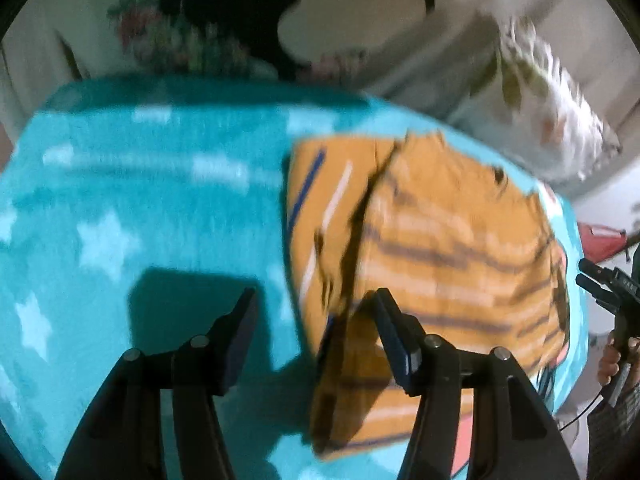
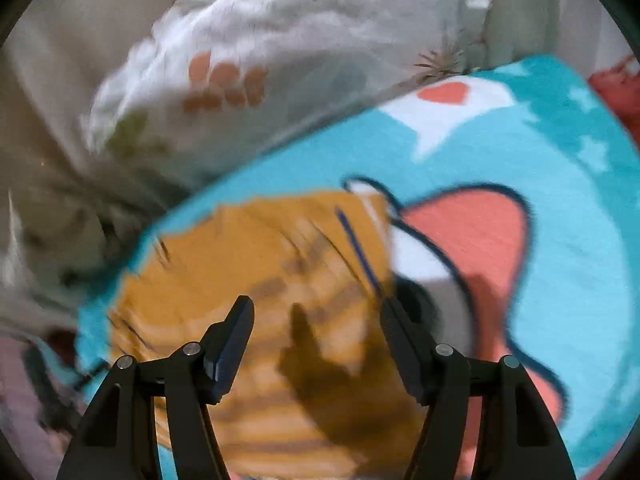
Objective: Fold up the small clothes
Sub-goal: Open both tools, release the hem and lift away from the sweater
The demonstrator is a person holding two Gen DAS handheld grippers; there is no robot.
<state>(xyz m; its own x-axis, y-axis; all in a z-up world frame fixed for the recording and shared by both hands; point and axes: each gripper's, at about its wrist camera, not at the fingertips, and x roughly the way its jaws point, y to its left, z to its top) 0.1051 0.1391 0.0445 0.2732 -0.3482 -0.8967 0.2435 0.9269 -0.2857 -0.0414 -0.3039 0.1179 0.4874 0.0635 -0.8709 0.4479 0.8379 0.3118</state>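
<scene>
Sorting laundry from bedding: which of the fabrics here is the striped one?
The orange garment, lying on the turquoise star blanket; the white pillow has leaf prints instead.

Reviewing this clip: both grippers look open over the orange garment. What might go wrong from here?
1. The orange garment already has a flap doubled over; a grab by the open left hand-held gripper may pinch both layers and bunch it.
2. It lies near the blanket edge by the pillow, so a pull may slide it off.
3. The right hand-held gripper, also open, may snag the fleecy blanket too.
</scene>
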